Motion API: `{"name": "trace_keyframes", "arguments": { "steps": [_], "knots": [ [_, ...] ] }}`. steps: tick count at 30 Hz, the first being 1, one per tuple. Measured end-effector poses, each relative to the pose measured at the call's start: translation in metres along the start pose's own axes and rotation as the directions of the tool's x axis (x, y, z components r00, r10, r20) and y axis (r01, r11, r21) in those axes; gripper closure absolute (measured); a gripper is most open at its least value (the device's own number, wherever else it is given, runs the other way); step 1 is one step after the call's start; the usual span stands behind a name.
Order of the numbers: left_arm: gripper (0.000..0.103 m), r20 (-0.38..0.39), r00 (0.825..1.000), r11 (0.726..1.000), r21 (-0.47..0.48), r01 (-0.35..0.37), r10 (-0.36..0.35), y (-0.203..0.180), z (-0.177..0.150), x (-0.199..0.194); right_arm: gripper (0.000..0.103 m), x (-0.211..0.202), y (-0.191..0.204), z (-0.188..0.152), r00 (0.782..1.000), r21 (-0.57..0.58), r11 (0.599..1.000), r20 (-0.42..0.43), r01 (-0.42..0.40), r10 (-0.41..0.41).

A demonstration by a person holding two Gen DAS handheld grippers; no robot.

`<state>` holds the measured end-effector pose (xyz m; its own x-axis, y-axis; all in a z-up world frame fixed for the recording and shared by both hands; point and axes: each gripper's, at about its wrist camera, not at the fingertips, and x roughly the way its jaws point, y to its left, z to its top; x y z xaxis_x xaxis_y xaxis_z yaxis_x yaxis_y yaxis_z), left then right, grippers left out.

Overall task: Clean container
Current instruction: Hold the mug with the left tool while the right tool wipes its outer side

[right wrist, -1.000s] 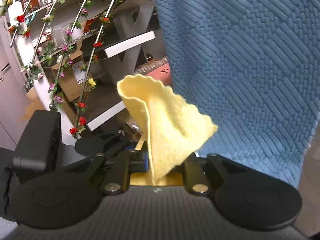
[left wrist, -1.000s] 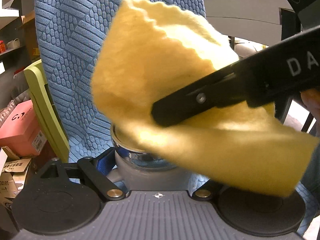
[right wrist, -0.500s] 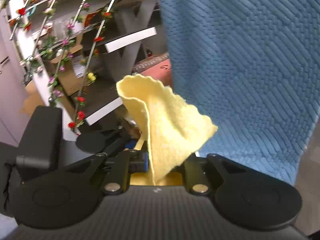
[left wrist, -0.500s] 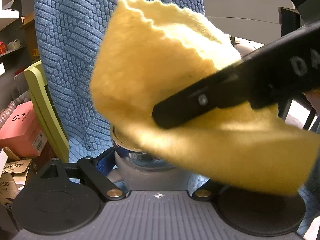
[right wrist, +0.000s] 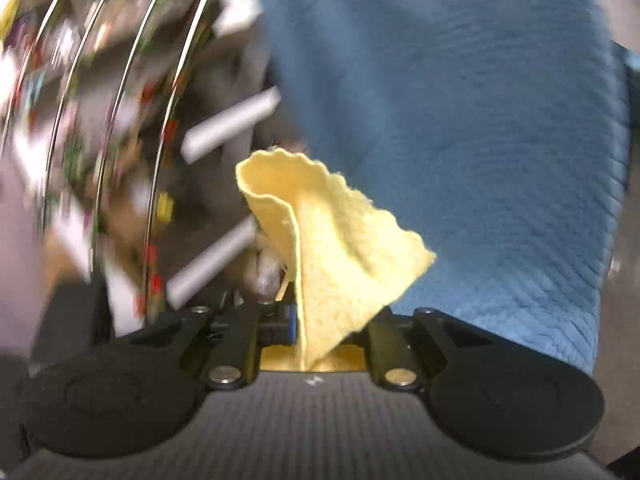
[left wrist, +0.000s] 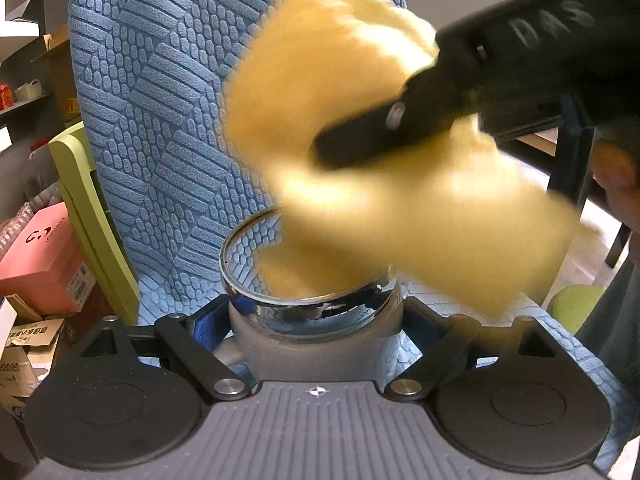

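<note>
A: Where is the container (left wrist: 312, 304)?

B: Clamped in the left gripper (left wrist: 316, 320), jaws closed on its grey body, its shiny metal rim facing up toward the camera. The mouth is open.

A: And the cloth?

B: The yellow cloth (right wrist: 332, 256) is pinched in the right gripper (right wrist: 316, 336), jaws together on its lower fold, so it stands up in a loose cone. In the left wrist view it is blurred, spread above the container with its lower edge dipping into the mouth. One black finger (left wrist: 384, 132) of the right gripper crosses in front of it.

A: What lies behind?

B: A blue textured fabric (left wrist: 168, 120), with a raised block pattern, fills most of both views. I cannot tell what it covers. Beside it to the left stands a pale green panel (left wrist: 88, 216).

A: The rest of the room?

B: Cluttered. A pink box (left wrist: 44, 264) and cardboard cartons (left wrist: 24, 344) sit low on the left. The right wrist view shows shelving (right wrist: 232, 120) and thin metal rods strung with small coloured flowers (right wrist: 156, 208), all smeared by blur. A green ball (left wrist: 576, 304) lies on the floor at the right, near a dark table leg (left wrist: 572, 160).
</note>
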<state>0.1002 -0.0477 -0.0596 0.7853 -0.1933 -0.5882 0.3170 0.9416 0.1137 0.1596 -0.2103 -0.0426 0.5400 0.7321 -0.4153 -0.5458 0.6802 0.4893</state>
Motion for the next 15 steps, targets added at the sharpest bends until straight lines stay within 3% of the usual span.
{"name": "trace_keyframes", "arguments": {
  "steps": [2,6,12,15],
  "knots": [
    [0.012,0.002,1.000,1.000,0.002,0.004,-0.004,0.001,0.000,0.000,0.088,-0.006,-0.029,-0.004,0.998,0.159,0.987,0.058,0.015,-0.025],
    [0.012,0.002,1.000,1.000,0.004,0.012,-0.012,0.002,0.002,0.001,0.088,0.003,-0.071,-0.026,0.998,0.345,0.938,0.053,0.025,-0.046],
    [0.012,0.001,1.000,1.000,0.006,0.013,-0.013,-0.003,0.000,-0.003,0.088,0.023,-0.085,-0.043,0.999,0.450,0.892,0.034,-0.045,0.034],
    [0.012,0.002,1.000,1.000,0.007,0.013,-0.013,-0.001,0.001,-0.002,0.088,0.031,-0.089,-0.052,1.000,0.471,0.882,-0.017,0.007,0.001]
  ]
}}
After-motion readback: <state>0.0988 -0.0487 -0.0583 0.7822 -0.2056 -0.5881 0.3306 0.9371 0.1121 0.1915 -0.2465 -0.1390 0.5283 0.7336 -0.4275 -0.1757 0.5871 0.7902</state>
